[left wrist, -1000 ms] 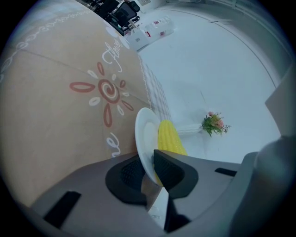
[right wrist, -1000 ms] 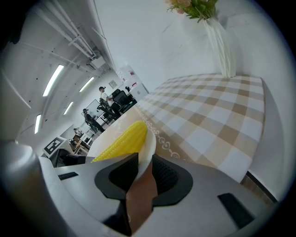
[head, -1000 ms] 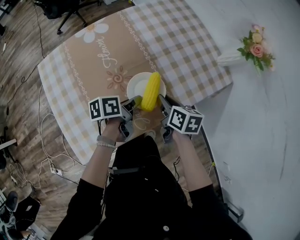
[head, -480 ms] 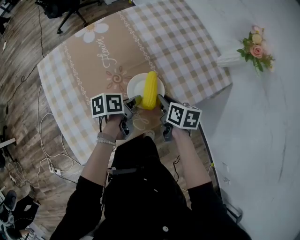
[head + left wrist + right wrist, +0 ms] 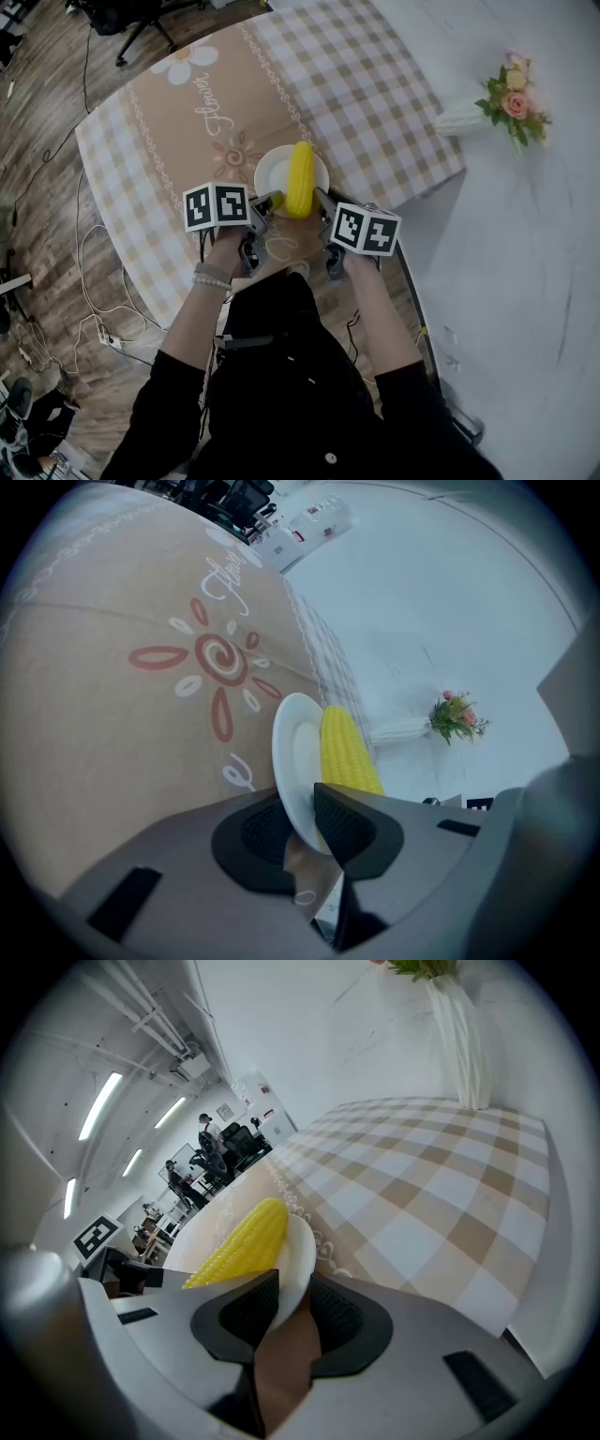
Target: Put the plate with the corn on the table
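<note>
Both forearms reach forward side by side. The left gripper [image 5: 267, 202] is clamped on the plate [image 5: 274, 171] at its near-left rim, the right gripper [image 5: 322, 199] on its near-right rim. The corn [image 5: 300, 178] lies across the plate, and the checked tablecloth [image 5: 375, 84] spreads beneath the plate.
</note>
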